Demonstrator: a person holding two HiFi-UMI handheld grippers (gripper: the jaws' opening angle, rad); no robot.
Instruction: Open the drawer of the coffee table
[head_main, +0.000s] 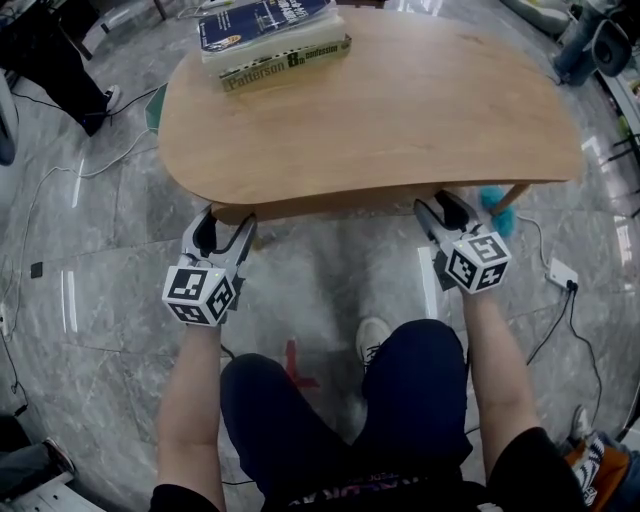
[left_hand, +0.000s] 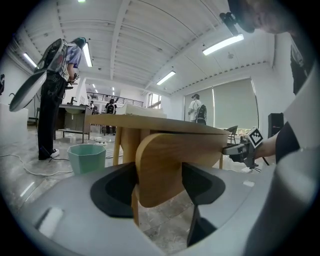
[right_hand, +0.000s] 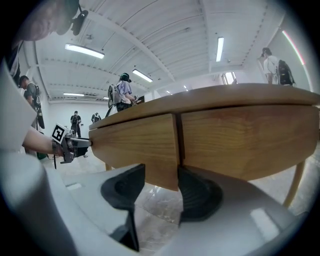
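Grey marble floor (head_main: 100, 290), wooden coffee table (head_main: 380, 110), books (head_main: 270, 35) on top. Its drawer front (head_main: 330, 203) sits under the near edge and looks flush, closed. I've got the left gripper (head_main: 230, 222) clamped on the rounded left end, wood filling the gap. My right gripper (head_main: 438, 203) is at the right end, jaws wide apart round the lower corner. I can't confirm pad pressure there.

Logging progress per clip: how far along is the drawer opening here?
Done: both grippers are placed at the ends of the drawer front. In hand: the left gripper has its tongs clamped on the left end; the right gripper has its tongs straddling the right end, not visibly pressing. Left: the pull itself, since the drawer front looks flush under the top of the coffee table.
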